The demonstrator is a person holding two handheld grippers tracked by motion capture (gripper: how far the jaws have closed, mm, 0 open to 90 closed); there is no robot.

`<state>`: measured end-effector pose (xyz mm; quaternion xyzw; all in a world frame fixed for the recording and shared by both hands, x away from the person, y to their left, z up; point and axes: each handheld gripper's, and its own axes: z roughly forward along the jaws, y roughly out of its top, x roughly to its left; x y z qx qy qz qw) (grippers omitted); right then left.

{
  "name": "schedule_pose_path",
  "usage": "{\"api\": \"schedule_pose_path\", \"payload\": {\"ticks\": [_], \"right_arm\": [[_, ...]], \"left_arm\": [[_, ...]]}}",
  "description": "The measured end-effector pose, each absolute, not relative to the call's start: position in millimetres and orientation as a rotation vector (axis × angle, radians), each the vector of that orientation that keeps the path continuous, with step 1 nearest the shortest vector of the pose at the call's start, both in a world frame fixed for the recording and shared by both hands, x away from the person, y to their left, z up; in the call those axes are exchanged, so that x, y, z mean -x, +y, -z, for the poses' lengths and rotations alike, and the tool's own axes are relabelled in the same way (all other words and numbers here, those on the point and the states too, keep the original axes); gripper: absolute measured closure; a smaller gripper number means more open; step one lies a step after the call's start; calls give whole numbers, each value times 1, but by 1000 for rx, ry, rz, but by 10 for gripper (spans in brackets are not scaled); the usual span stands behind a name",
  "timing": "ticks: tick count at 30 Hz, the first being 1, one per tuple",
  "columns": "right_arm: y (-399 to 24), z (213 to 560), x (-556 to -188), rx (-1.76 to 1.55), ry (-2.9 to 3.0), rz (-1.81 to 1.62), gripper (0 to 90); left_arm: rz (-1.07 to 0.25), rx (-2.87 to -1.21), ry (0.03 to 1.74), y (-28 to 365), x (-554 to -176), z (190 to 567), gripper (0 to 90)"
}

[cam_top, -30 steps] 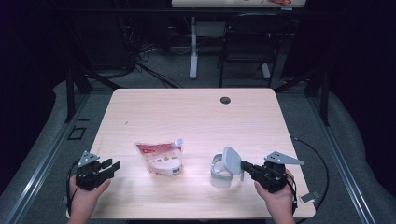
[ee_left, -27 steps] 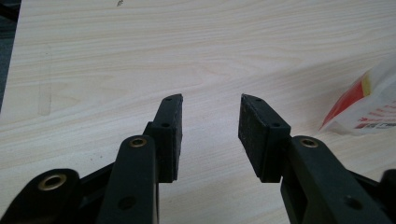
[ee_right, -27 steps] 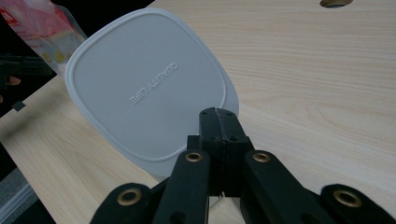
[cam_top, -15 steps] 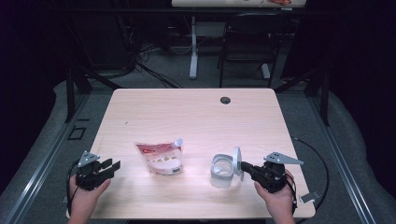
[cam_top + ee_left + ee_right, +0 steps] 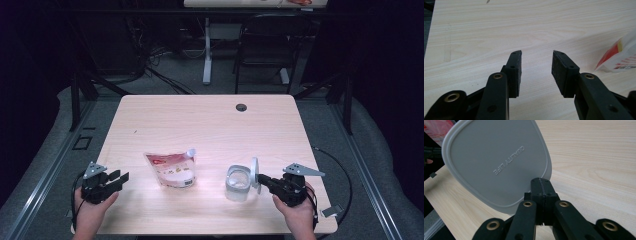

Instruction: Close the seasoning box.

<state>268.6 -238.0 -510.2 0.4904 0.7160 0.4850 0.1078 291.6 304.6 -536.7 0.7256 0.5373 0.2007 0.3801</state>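
Two grippers low over the pale wooden bench [image 5: 200,120], one loaded.

Right gripper [image 5: 262,178]: jaws clenched on the rim of a grey rounded-square plastic lid [image 5: 496,162], held on edge just right of a clear open-topped plastic container [image 5: 238,183] on the bench. Left gripper [image 5: 536,67]: jaws parted, nothing between them, at the near left corner. Red-and-white plastic pouch [image 5: 171,169] lies flat between the grippers, left of the container.
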Motion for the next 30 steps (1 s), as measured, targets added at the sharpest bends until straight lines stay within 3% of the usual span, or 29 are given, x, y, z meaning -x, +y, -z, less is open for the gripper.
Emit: {"api": "schedule_pose_path", "payload": {"ticks": [30], "right_arm": [[-255, 527, -273, -1602, 2061, -1610, 892]], "left_arm": [[-516, -1856, 1366, 302, -295, 537, 601]]}}
